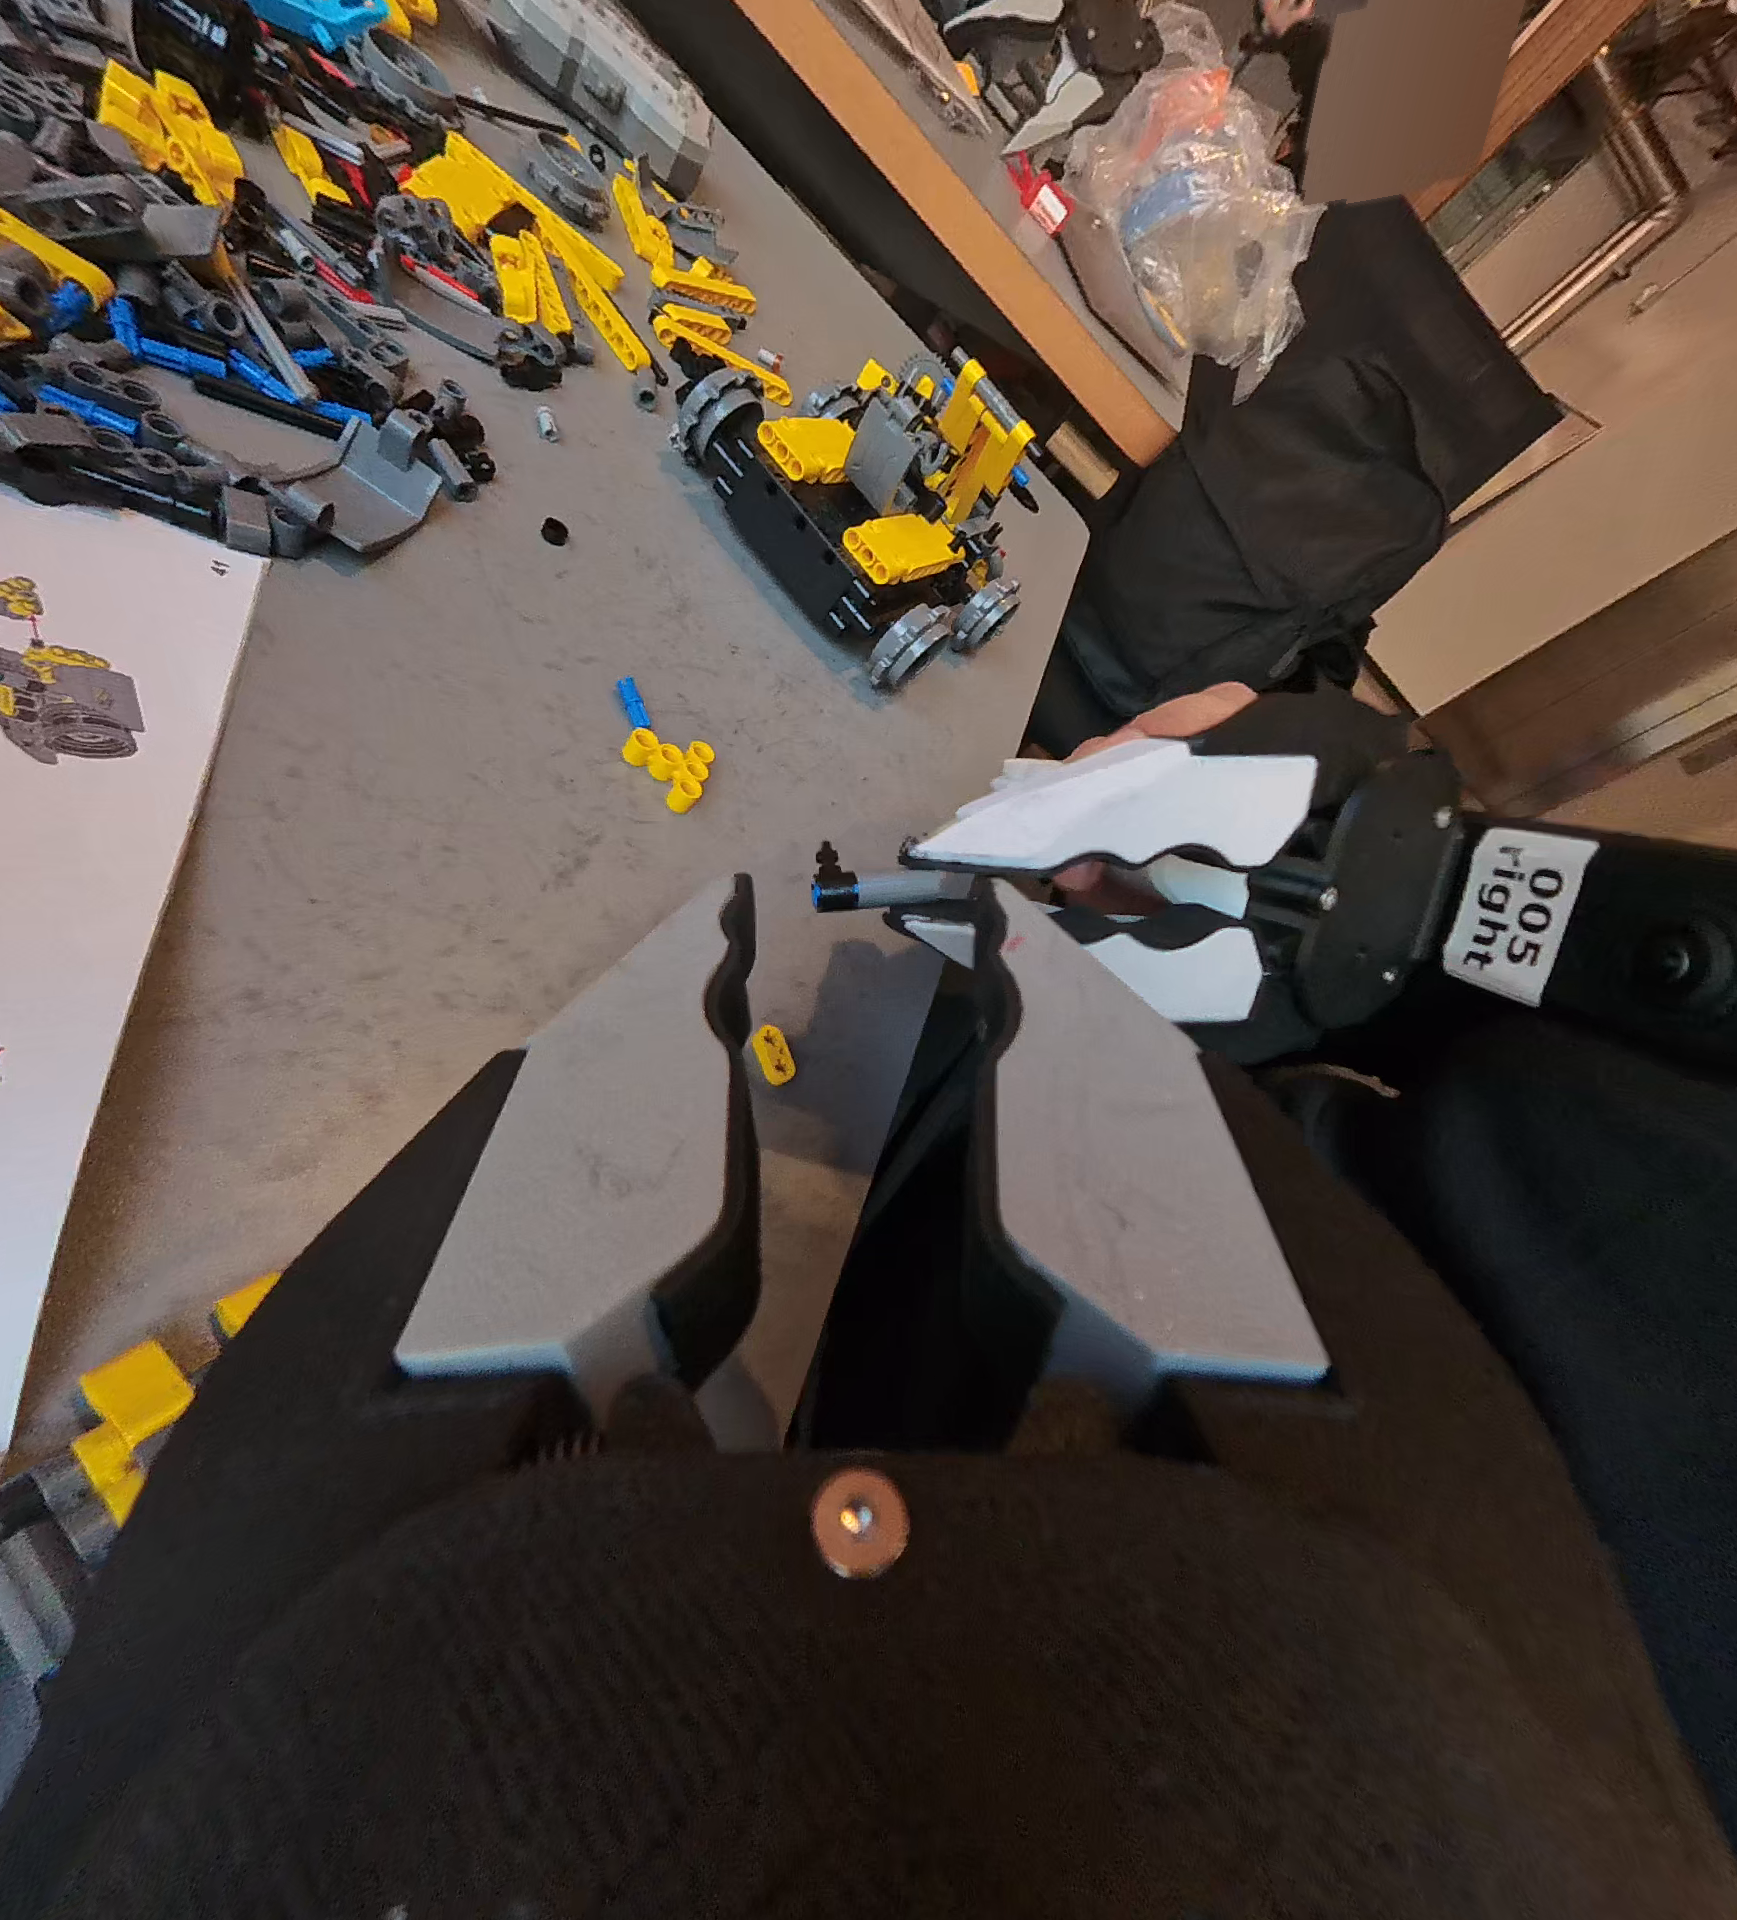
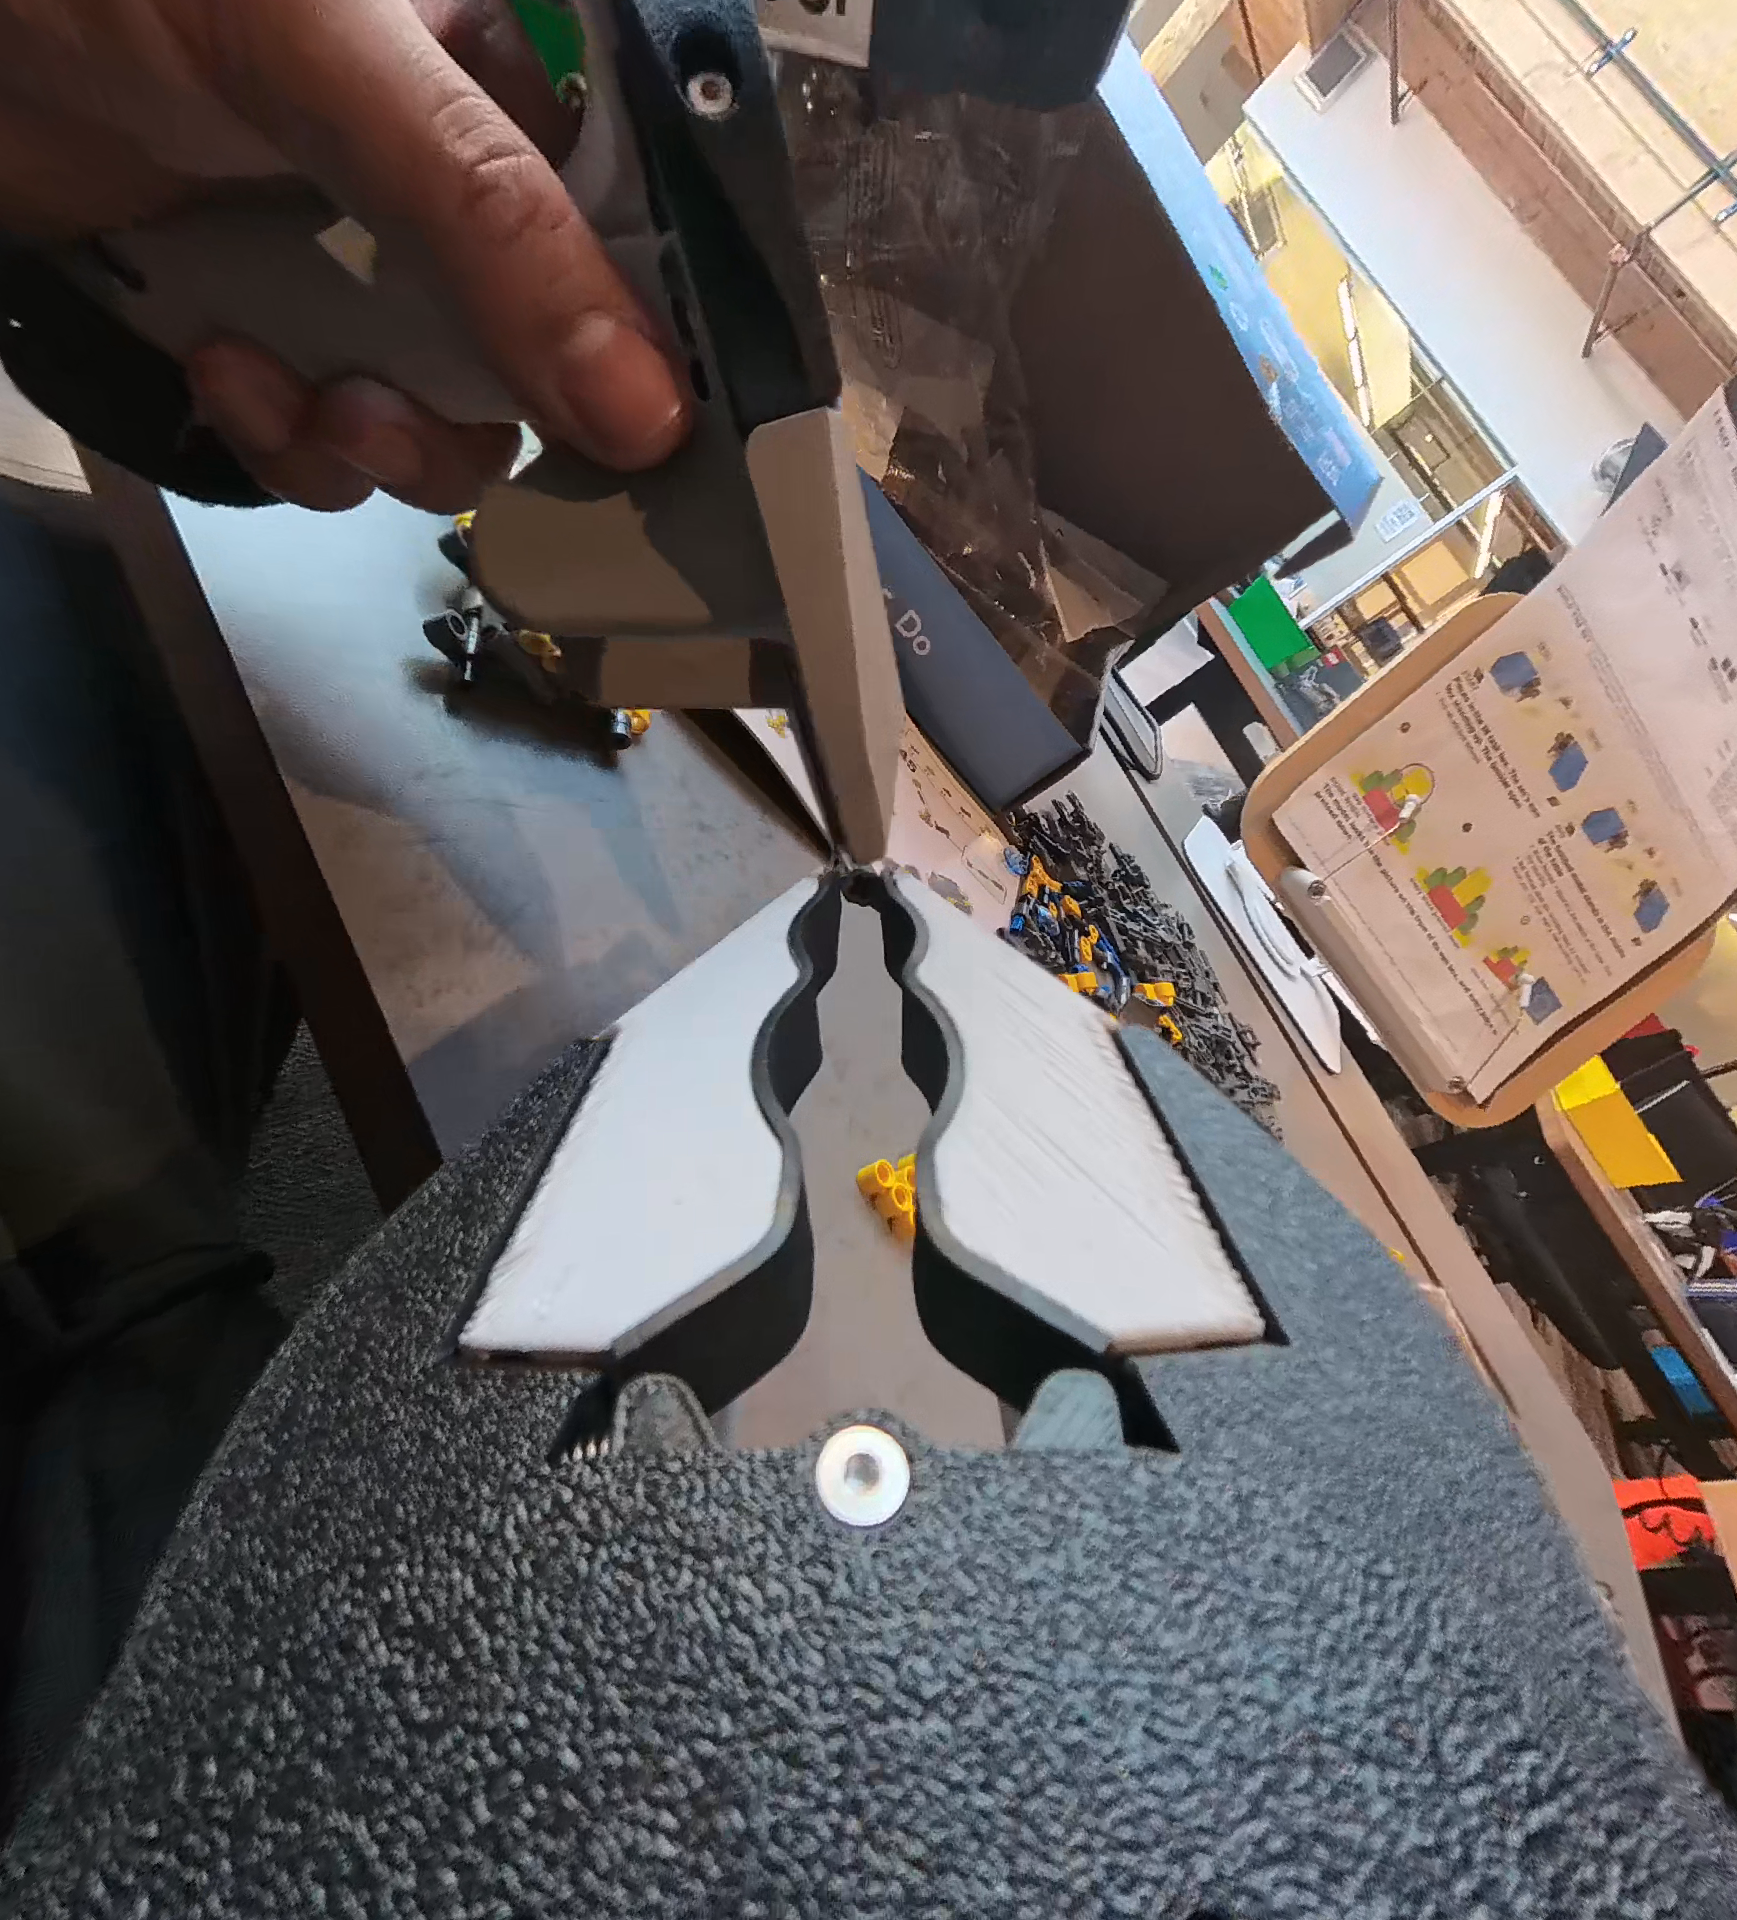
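Left wrist view. Showed the left gripper low over the grey table, jaws spread wide and holding nothing. Found the right gripper lying across from the right side, white jaws clamped on a short grey pin with a blue ring near its free end. Placed that pin level, above the table, right at the mouth of the open left jaws but touching neither of them. Also showed a small yellow piece flat on the table in the gap between the left jaws. Farther off, took in a yellow connector with a blue peg just beside it, a half-built yellow and black vehicle near the table edge, a big heap of loose parts at the far left, and an instruction sheet along the left side.

Right wrist view. Looked down the right jaws, pinched nearly together at the tips on something small and dark, too small to make out as more than the pin's end. Showed one left finger pointing straight down onto those tips, with a bare hand wrapped round the left handle above. Glimpsed the yellow connector on the table through the gap, and a printed sheet on a wooden stand at the right.
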The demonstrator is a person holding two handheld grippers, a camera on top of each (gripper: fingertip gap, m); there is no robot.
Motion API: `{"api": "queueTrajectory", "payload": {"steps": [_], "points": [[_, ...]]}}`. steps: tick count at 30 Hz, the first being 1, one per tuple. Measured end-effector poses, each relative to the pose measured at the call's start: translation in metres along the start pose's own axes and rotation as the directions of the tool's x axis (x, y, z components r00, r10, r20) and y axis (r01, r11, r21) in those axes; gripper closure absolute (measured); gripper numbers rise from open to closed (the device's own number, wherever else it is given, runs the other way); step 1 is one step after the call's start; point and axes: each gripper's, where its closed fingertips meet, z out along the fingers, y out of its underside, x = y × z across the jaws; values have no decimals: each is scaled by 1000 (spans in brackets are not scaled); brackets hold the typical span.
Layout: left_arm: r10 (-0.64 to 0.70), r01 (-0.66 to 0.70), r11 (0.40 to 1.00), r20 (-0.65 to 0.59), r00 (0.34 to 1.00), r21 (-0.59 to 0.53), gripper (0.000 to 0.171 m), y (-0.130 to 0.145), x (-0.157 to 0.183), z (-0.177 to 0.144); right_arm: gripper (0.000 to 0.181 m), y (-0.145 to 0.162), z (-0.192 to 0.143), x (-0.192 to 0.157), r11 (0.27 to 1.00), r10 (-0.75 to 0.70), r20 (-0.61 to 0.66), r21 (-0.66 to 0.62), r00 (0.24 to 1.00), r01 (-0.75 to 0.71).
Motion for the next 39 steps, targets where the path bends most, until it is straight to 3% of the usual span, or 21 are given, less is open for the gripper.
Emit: {"api": "queueTrajectory", "payload": {"steps": [5, 9, 13, 16, 19, 21, 26, 27, 29, 34, 39], "points": [[-2, 1, 1000, -39, 999, -24, 144, 4, 6, 7, 175, -3, 0, 0, 1000, -7, -12, 12, 1000, 7], [64, -64, 996, 7, 998, -67, 150, 8, 3, 6, 175, -1, 1, -6, 1000, 16, 25, 14, 1000, -16], [187, -178, 969, 39, 982, -169, 150, 15, 0, 3, 172, 1, 3, -15, 997, 68, 101, 17, 992, -70], [331, -305, 914, 59, 942, -268, 150, 18, -4, -4, 170, 2, 4, -27, 987, 153, 249, 7, 956, -160], [524, -468, 800, 59, 850, -375, 150, 22, -9, -12, 166, 5, 2, -27, 942, 322, 379, -43, 867, -332], [657, -577, 680, 26, 754, -451, 150, 29, -11, -16, 164, 9, 2, -18, 889, 440, 431, -87, 788, -449], [915, -770, 258, -109, 389, -583, 149, 45, -15, -17, 154, 1, -7, -17, 702, 638, 655, -280, 405, -655], [942, -791, 179, -132, 310, -585, 149, 46, -14, -16, 154, -2, -9, -18, 682, 644, 683, -307, 345, -664], [963, -823, 71, -175, 203, -563, 149, 49, -6, -11, 154, -3, -8, -21, 680, 641, 706, -340, 302, -650], [969, -835, -28, -219, 112, -550, 149, 50, 3, -8, 159, 1, -10, -48, 766, 584, 755, -390, 298, -511], [964, -821, -87, -256, 74, -564, 148, 56, 3, -8, 165, -2, -8, -57, 770, 576, 771, -401, 270, -496]]}}
